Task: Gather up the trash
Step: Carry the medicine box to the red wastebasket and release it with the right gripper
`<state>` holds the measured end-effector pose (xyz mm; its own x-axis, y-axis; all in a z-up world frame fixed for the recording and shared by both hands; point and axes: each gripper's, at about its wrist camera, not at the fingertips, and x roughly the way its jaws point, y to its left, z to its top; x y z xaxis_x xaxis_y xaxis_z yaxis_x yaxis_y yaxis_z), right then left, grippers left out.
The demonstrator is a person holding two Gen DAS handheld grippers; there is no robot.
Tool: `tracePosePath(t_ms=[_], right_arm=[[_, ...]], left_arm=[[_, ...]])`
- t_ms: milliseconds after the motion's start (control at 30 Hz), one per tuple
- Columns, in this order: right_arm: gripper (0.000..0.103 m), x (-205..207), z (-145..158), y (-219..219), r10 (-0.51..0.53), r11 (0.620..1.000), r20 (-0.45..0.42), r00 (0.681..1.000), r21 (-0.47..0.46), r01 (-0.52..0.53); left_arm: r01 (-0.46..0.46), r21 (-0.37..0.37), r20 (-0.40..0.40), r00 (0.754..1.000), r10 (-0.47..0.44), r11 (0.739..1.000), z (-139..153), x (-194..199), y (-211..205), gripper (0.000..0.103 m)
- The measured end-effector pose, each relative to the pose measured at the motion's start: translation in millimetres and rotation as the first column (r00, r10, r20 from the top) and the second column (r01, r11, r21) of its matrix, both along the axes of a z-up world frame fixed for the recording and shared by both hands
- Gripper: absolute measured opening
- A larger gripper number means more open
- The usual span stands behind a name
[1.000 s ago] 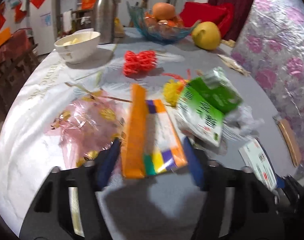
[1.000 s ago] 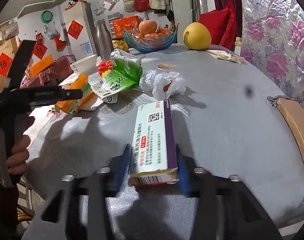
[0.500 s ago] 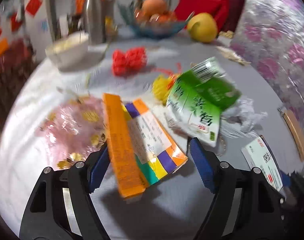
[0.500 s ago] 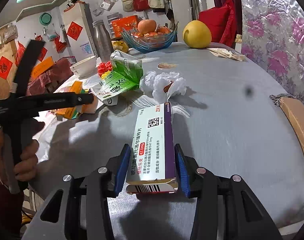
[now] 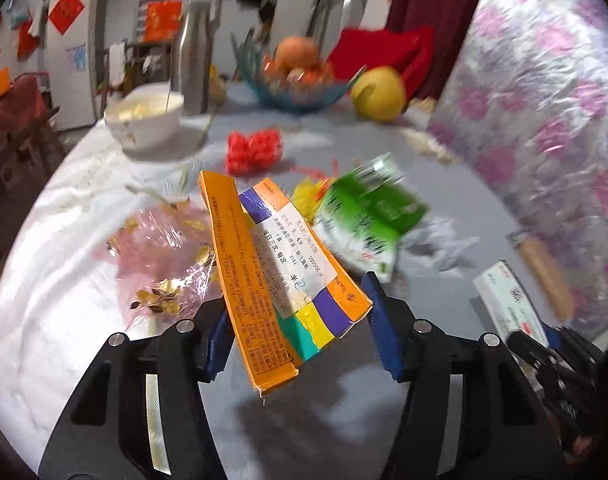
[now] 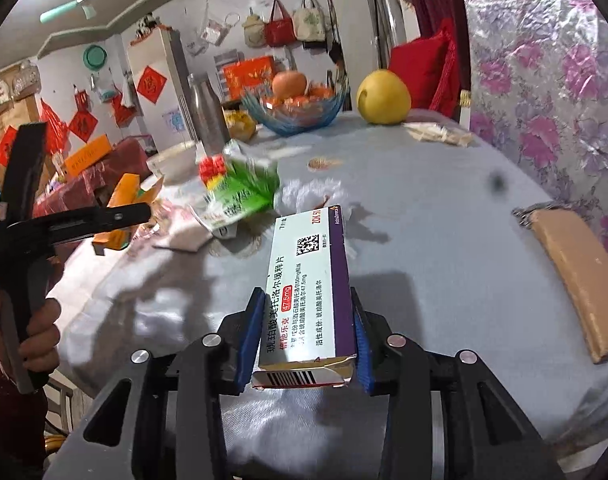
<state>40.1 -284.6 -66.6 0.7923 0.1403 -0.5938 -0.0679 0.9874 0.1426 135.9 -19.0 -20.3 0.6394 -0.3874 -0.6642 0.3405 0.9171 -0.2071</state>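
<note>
1. The right gripper (image 6: 304, 340) clamps a white-and-purple medicine box (image 6: 310, 292) between its blue pads, one pad flat on each long side. The box is lifted clear of the grey tablecloth (image 6: 444, 232), its torn barcode end toward the camera and its printed face up.
2. The left gripper (image 5: 298, 336) has an orange medicine box (image 5: 272, 276) between its pads. The jaws have just been closing on it. The carton is crushed and skewed, with a white label and purple, yellow and green bands. It hangs tilted above the cloth, with a shadow under it. The left pad sits against its orange side, and the right pad at its corner.
3. In the right wrist view, a hand (image 6: 36, 328) grips the left tool's black handle at the left edge, with the tool reaching toward the table's middle.
4. Farther back on the table lie a green drink carton (image 5: 368, 216), crumpled white tissue (image 6: 312, 196) and a pink plastic wrapper (image 5: 160, 252).
5. Beyond them are a red mesh bundle (image 5: 254, 148), a white bowl (image 5: 144, 120), a steel bottle (image 6: 208, 116), a blue glass fruit bowl (image 6: 300, 108) and a yellow pomelo (image 6: 382, 98).
</note>
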Motion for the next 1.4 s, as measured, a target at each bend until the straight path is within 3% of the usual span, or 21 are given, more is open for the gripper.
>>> tracePosePath(t_ms=[233,500,633,767,867,933,1000,1067,1167,1233,1400], right_arm=[[0.040,-49.3,25.7,-15.6,-0.038,0.999,0.066,0.997,-0.026,0.040],[0.040,-125.5,25.3,-68.0,-0.169,0.983,0.021,0.985,-0.062,0.170],[0.041,-164.9,4.3,-103.0,-0.240,0.967,-0.063,0.969,-0.100,0.233],[0.041,-189.2,-45.0,-138.8,-0.310,0.950,-0.197,0.930,-0.115,0.292],[0.043,-191.6,-97.7,-163.2,-0.322,0.946,-0.329,0.888,-0.086,0.311],[0.052,-190.2,-131.0,-182.1,-0.333,0.935,-0.413,0.848,-0.030,0.352],[0.054,-195.2,-141.6,-196.2,-0.352,0.916,-0.432,0.830,0.025,0.401],[0.058,-203.3,-132.1,-206.9,-0.380,0.903,-0.392,0.838,0.037,0.427],[0.068,-221.7,-101.1,-220.2,-0.495,0.863,-0.276,0.824,-0.043,0.504],[0.070,-234.5,-83.1,-228.1,-0.558,0.829,-0.202,0.805,-0.080,0.554],[0.071,-248.5,-64.7,-230.2,-0.597,0.802,-0.123,0.793,-0.095,0.589]], left_arm=[[0.123,-0.039,0.083,0.989,-0.119,0.992,35.6,-45.8,-22.7,0.060],[0.317,-0.013,0.078,0.946,-0.315,0.948,34.4,-99.2,-90.2,0.061],[0.404,-0.007,0.044,0.914,-0.403,0.915,23.4,-123.3,-120.3,0.062],[0.473,0.020,0.006,0.881,-0.473,0.881,9.5,-143.0,-155.1,0.063],[0.524,0.032,-0.028,0.852,-0.523,0.851,-0.2,-153.9,-181.6,0.063],[0.563,0.051,-0.050,0.827,-0.561,0.825,-7.3,-160.1,-200.2,0.063],[0.595,0.084,-0.067,0.804,-0.591,0.800,-15.0,-167.5,-218.4,0.063],[0.626,0.104,-0.083,0.780,-0.621,0.773,-21.3,-173.9,-233.5,0.063],[0.683,0.112,-0.115,0.731,-0.673,0.722,-31.8,-183.6,-262.0,0.063],[0.713,0.115,-0.136,0.701,-0.700,0.692,-38.6,-190.1,-279.8,0.063],[0.794,0.147,-0.182,0.608,-0.773,0.590,-58.5,-213.5,-324.0,0.066]])
